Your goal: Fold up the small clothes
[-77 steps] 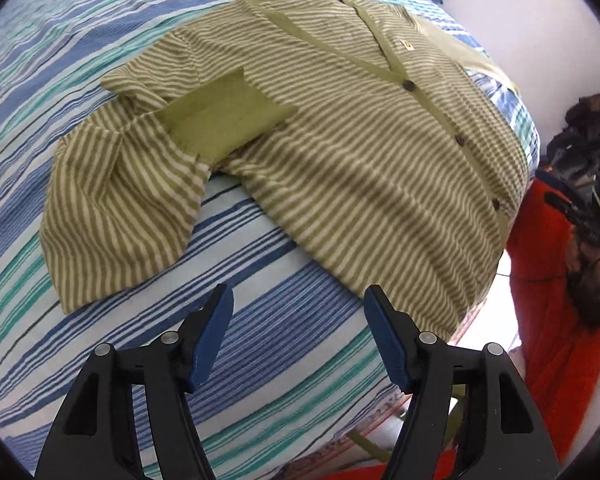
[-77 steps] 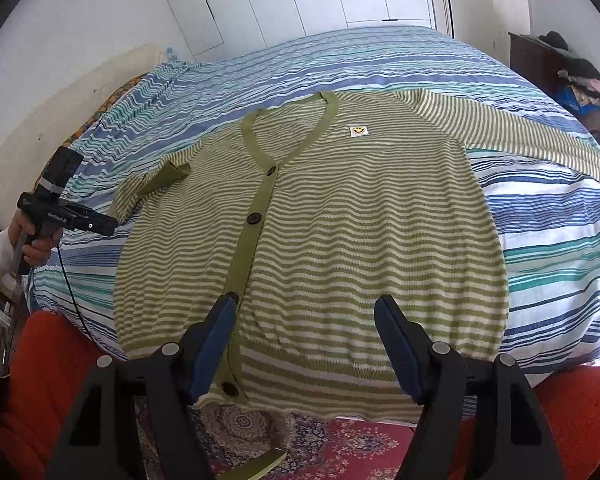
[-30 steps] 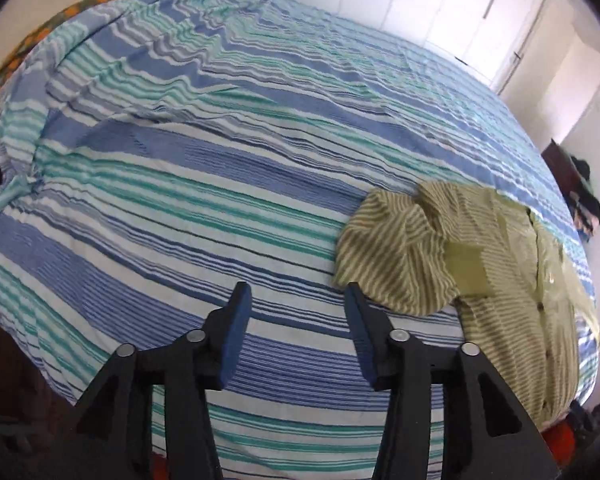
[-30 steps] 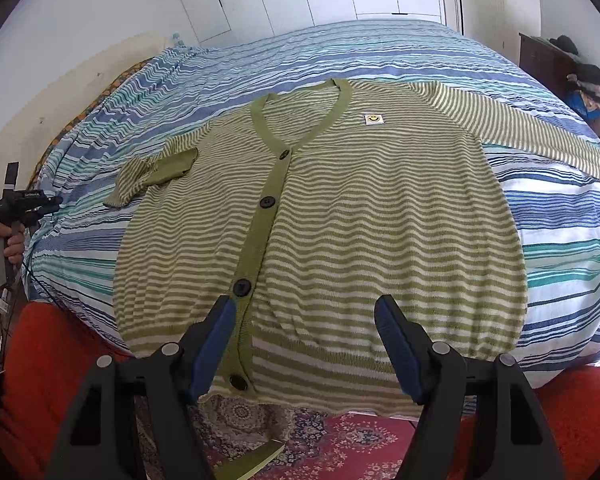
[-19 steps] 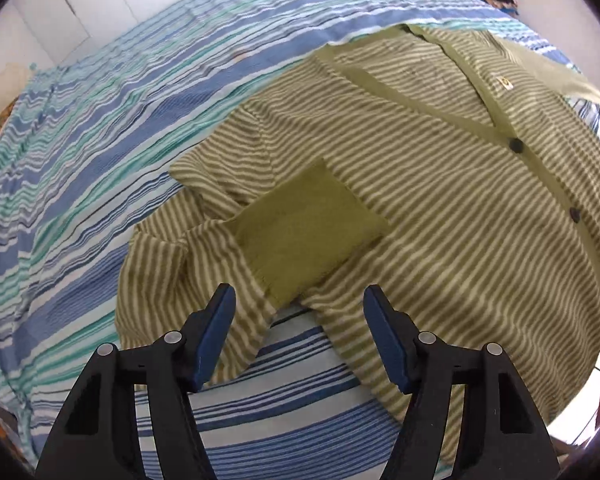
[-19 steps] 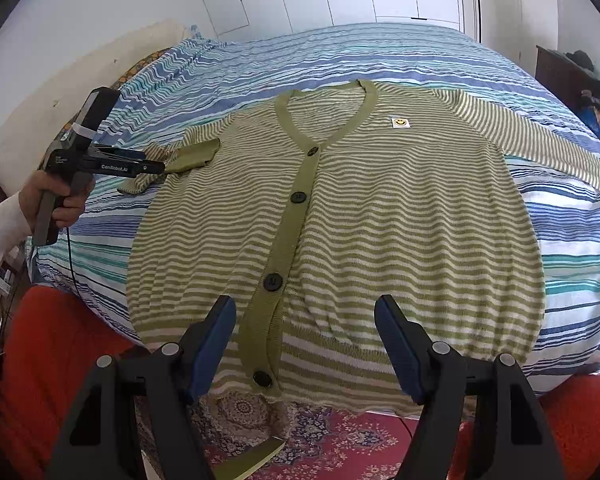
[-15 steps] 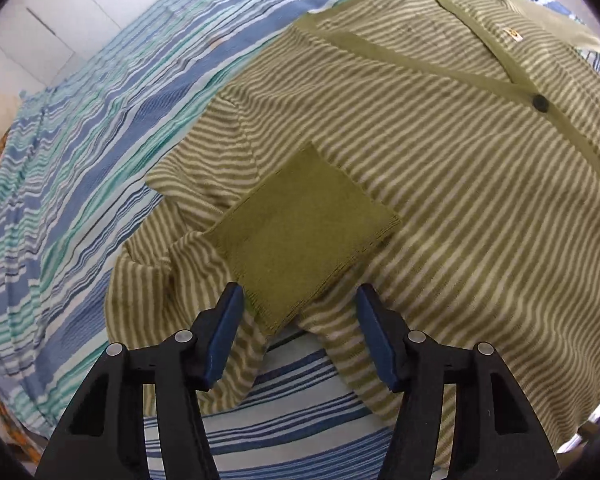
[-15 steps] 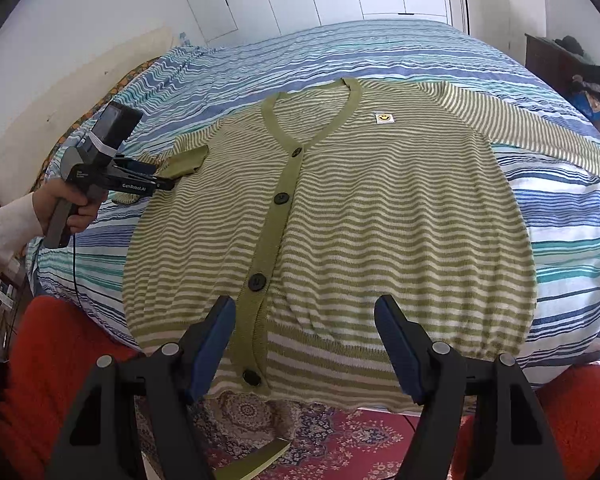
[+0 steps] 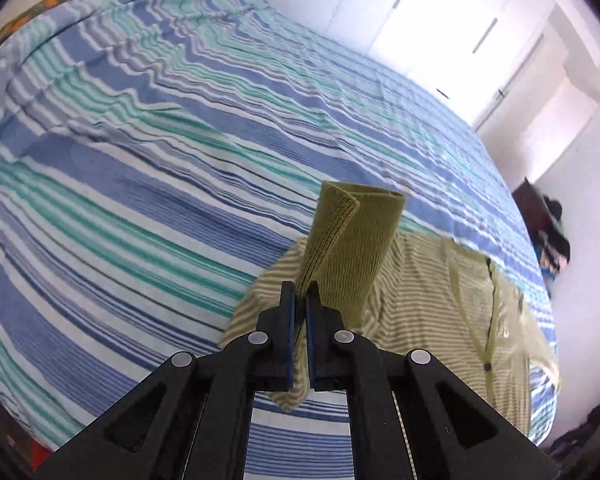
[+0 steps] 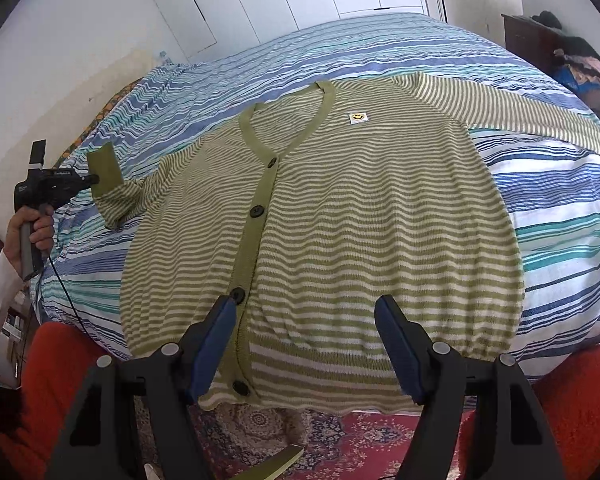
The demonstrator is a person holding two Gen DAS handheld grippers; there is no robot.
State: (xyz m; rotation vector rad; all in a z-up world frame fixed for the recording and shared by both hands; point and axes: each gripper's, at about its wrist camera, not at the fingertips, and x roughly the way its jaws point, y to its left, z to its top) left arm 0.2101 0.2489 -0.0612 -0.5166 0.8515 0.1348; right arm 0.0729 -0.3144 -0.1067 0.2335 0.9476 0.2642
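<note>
While left tongs (image 9: 297, 305) pinch cuff (image 9: 352, 236) — smiley patch (image 10: 357, 117).

White lettering on the left hand-held gripper (image 10: 94, 179), seemingly unreadable.

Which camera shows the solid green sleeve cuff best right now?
The left wrist view: the cuff fills the centre, close up, pinched at its edge in the shut left tool. The right wrist view shows the cuff only small at the far left, lifted off the bed.
</note>
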